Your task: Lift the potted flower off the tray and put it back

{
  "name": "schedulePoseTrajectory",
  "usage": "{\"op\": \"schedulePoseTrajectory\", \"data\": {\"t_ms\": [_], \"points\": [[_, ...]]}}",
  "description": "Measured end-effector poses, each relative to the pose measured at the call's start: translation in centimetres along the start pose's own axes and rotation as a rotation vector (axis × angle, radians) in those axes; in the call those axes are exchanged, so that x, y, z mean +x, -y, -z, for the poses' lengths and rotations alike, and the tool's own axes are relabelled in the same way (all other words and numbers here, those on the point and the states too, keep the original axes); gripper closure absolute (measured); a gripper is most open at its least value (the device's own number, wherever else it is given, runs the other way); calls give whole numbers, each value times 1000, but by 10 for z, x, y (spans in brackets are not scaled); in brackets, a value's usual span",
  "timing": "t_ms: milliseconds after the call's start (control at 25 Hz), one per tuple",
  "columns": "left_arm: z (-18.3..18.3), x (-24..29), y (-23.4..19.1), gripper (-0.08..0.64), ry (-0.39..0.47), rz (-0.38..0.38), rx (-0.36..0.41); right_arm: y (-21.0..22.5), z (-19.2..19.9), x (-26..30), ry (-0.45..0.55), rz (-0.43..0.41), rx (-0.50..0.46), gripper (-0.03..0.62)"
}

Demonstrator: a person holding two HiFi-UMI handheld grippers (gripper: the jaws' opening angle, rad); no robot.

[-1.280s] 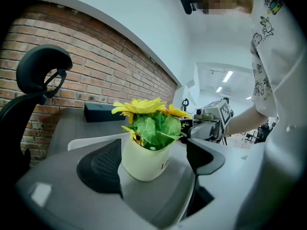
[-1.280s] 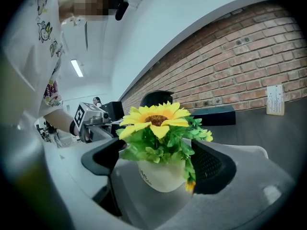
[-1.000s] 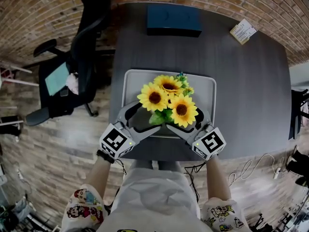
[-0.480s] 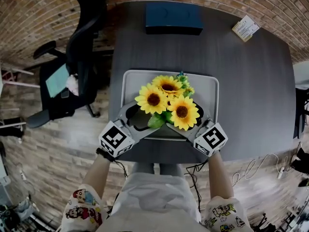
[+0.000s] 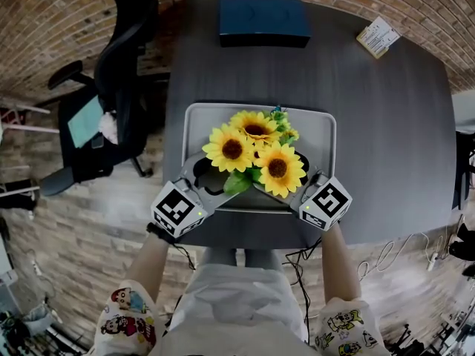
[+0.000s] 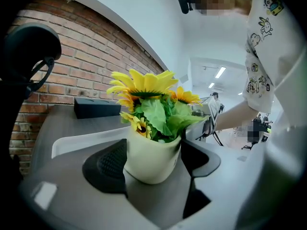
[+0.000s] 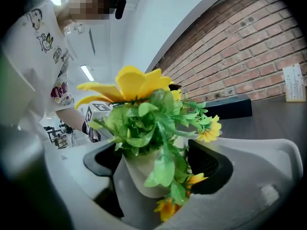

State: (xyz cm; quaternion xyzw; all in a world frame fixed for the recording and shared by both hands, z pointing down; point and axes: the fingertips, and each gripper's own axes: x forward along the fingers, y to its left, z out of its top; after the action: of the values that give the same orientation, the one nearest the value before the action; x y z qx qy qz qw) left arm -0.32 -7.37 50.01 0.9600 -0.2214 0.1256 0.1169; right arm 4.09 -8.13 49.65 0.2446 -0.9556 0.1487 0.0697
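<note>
Head view: potted flower [image 5: 256,150] sits on the tray [image 5: 194,121] on the desk [image 5: 386,124]. Left claw [image 5: 214,178], just closing, pinches its pot's sides; right claw [image 5: 292,178], also closing, stands spread around it, pads not yet pressing.

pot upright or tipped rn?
Upright. The left gripper view shows the white pot base down with its rim roughly level, and the sunflowers rising straight above it.
</note>
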Motion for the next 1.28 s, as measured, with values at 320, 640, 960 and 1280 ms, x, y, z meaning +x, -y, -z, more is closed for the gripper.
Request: {"op": "schedulePoseTrajectory", "data": {"t_ms": [320,640,960,1280], "points": [[1,-3,0,204,0,-7,-6,-2,-1,0,5,16,-1,169],[-5,-3,4,204,2,9,-36,-5,-7,-4,24,28,-11,172],[-35,-15,9,204,19,14,-21,-14,-36,-10,53,43,-30,172],[-82,-23,18,204,62,34,42,-24,-84,-26,103,76,-87,172]]}}
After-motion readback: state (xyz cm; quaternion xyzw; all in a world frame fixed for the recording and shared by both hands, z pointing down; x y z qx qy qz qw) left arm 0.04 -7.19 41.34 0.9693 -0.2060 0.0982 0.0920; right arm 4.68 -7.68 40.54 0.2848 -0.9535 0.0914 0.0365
